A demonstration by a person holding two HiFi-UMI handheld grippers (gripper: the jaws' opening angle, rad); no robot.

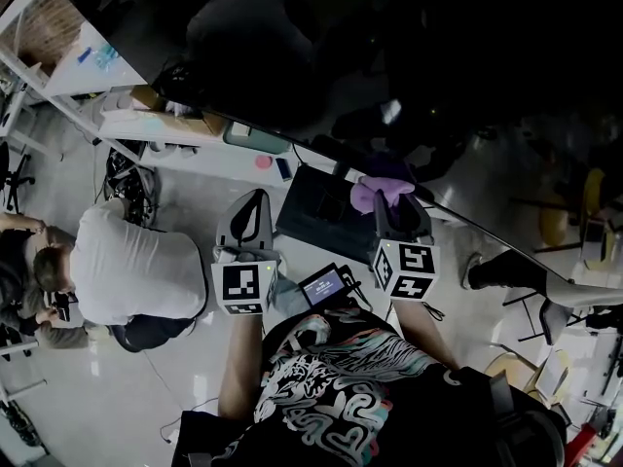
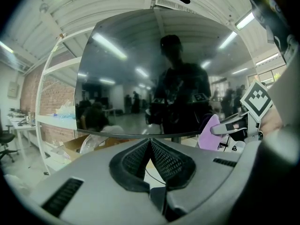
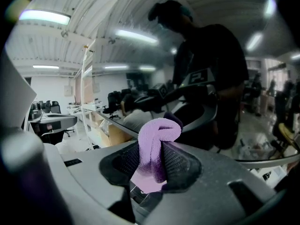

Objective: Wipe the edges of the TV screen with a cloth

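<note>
Pinching a folded lilac terry cloth (image 3: 157,134) between its black ribbed pads, your right gripper (image 3: 154,157) holds it close to the lower edge of the large, dark, glossy TV screen (image 2: 159,74). Your left gripper (image 2: 150,145) sits just to the left, its jaws pressed together on nothing.

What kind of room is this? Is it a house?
Probably a workshop or lab office, not a house: strip lights on a ribbed ceiling, white metal shelving, and a desk with an office chair.
</note>
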